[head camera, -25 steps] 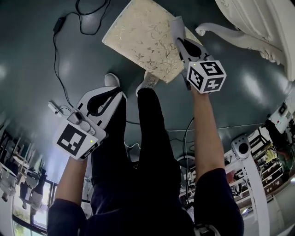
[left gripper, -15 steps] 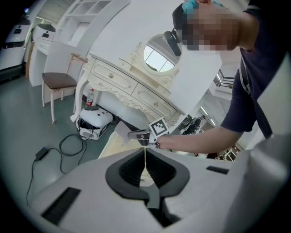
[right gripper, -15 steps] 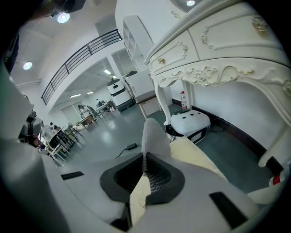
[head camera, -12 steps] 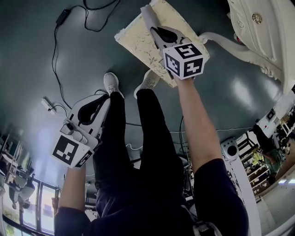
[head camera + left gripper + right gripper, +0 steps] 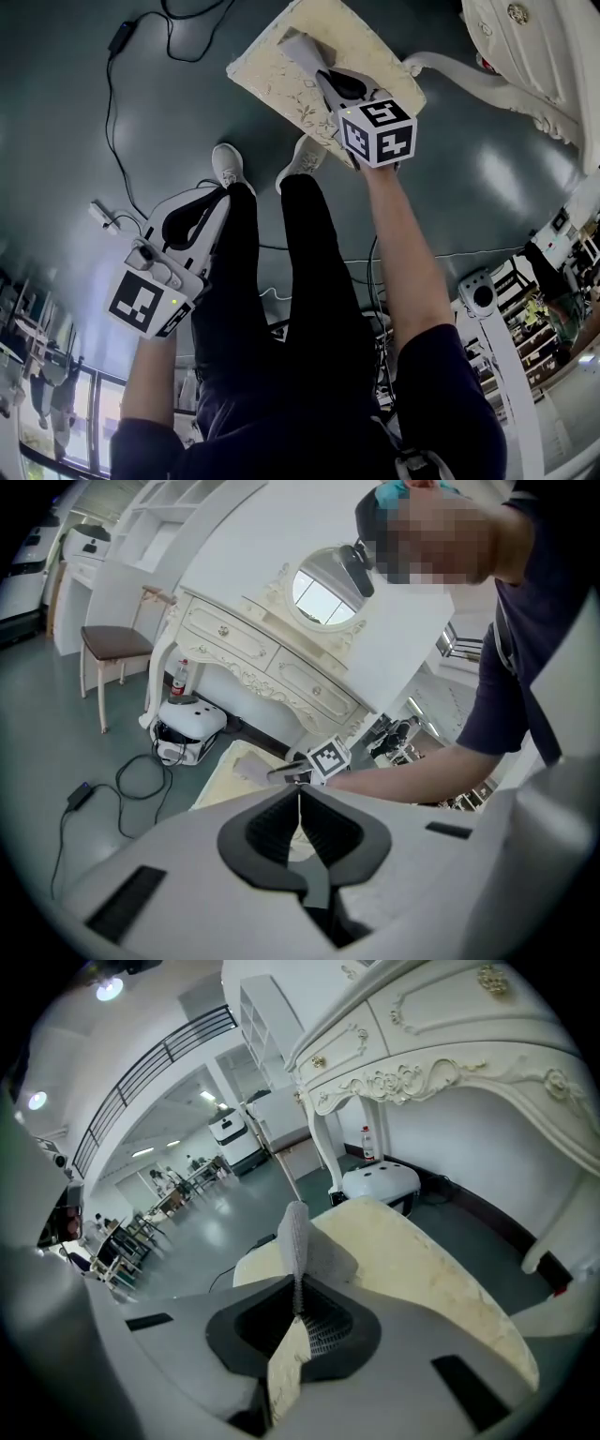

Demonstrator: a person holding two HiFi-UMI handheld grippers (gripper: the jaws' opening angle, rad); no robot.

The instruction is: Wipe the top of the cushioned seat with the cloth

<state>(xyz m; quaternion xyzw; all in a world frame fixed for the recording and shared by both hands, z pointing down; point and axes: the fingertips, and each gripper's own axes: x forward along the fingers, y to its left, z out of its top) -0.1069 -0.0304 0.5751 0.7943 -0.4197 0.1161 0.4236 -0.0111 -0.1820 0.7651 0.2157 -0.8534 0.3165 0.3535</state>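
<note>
Right jaws are clamped on the cloth; the right gripper (image 5: 317, 73) holds it down over the seat (image 5: 272, 89). The cloth (image 5: 298, 49) sticks out ahead of the jaws as a grey fold, edge-on in the right gripper view. The left gripper (image 5: 214, 202) has its jaws pressed together on nothing. It hangs low beside the person's left leg, well apart from the seat.

Change: a second ago the cloth was at the seat's right edge, on the side toward the white dressing table (image 5: 534, 66). Half a second ago it was further left. Now it is left of the middle of the cushion top. So a stroke has run from right to left across the top, and wiping looks under way. The strip behind the jaws, toward the person, probably still needs a pass. The left gripper has stayed by the leg throughout.

Hard to tell:
- Whether the cloth lies flat on the fabric or only brushes it. No view shows the contact itself.
- The near right corner of the seat is covered by the marker cube and forearm.
- The seat's legs are hidden under the cushion.
- The dressing table is cut off at the edge of the head view.
- No dirt or wiped track shows on the patterned fabric.
</note>
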